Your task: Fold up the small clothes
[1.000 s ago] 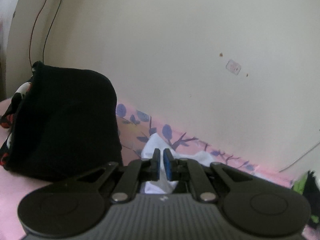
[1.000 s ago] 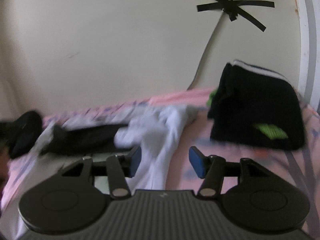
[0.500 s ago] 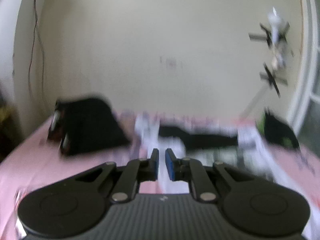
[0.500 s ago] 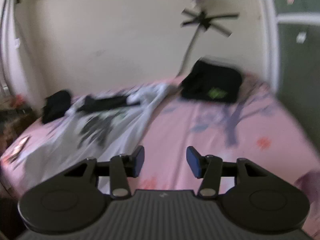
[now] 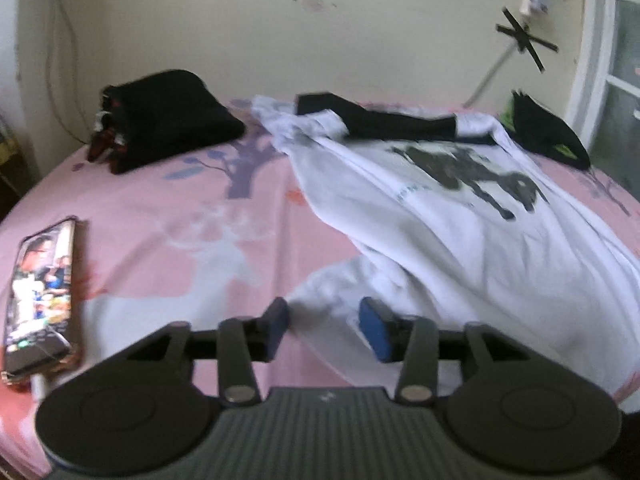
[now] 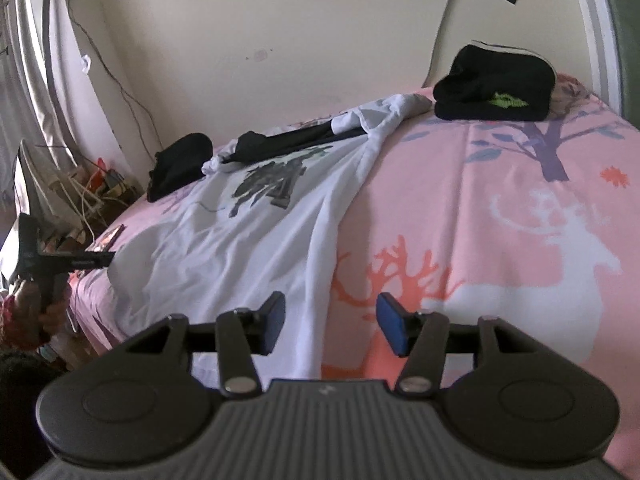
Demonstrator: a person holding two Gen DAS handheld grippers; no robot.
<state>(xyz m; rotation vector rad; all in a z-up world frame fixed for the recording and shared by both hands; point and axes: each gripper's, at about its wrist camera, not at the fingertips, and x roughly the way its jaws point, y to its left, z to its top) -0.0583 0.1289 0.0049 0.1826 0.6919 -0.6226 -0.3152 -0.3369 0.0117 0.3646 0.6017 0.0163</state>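
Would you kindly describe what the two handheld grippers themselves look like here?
Both match: the left gripper and right gripper have a dark grey ribbed body, two round black discs, black linkage arms with silver pivot pins, and blue fingertip pads. No cables or sleeves show on them.

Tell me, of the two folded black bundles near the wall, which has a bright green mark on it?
The folded black bundle at the far right corner of the bed, beside the white T-shirt's sleeve. The other black bundle, at the far left, shows red and white bits instead.
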